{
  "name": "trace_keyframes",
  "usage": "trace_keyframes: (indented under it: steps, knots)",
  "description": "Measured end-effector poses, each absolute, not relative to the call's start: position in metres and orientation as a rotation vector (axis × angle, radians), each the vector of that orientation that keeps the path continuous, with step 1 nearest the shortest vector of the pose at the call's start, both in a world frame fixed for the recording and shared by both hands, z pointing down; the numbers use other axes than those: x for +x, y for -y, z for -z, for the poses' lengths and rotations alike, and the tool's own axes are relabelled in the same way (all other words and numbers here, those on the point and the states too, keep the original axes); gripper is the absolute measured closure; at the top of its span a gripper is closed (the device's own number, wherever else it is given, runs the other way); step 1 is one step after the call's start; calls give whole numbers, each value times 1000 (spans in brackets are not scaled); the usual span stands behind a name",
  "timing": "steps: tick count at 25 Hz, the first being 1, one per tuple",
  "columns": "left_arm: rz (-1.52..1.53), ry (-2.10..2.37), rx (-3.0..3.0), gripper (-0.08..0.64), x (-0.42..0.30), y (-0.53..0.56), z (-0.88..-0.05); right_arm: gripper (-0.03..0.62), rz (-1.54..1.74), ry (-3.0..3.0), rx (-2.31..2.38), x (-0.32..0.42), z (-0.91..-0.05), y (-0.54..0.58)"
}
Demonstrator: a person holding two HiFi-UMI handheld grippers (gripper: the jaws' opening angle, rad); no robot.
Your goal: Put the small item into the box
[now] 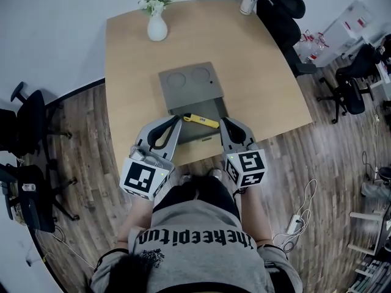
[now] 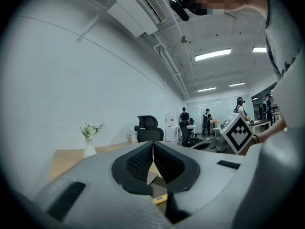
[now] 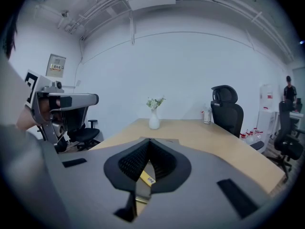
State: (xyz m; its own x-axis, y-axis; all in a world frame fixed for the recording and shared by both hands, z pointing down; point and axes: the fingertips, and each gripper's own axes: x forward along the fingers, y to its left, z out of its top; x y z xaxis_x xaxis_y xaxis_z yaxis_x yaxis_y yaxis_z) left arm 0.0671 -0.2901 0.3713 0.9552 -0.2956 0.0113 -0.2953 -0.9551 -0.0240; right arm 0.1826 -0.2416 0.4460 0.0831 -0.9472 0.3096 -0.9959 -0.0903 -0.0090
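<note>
A grey box [image 1: 211, 133] lies open on the wooden table, its lid [image 1: 190, 85] folded back away from me. A small yellow item with a black end [image 1: 201, 121] lies across the box's open part. My left gripper [image 1: 179, 119] is shut and empty, its tips just left of the item's black end. My right gripper [image 1: 223, 121] is also shut and empty, just right of the item. In the left gripper view the item [image 2: 160, 199] shows below the closed left gripper [image 2: 153, 145]. In the right gripper view the item [image 3: 147, 178] shows under the closed right gripper [image 3: 150, 140].
A white vase with flowers [image 1: 157, 24] stands at the table's far left, a bottle [image 1: 247, 2] at the far right edge. Black office chairs [image 1: 284, 11] [image 1: 27, 133] flank the table [image 1: 263, 84]. A power strip [image 1: 295, 223] lies on the floor at right.
</note>
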Motion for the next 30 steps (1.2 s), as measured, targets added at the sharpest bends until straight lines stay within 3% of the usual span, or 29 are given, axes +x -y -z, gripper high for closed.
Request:
trace_keyframes:
  steps: [30]
  knots:
    - [-104,-674,-3044,543,68,189,-335,586,-147,2169,2099,179,-386,144]
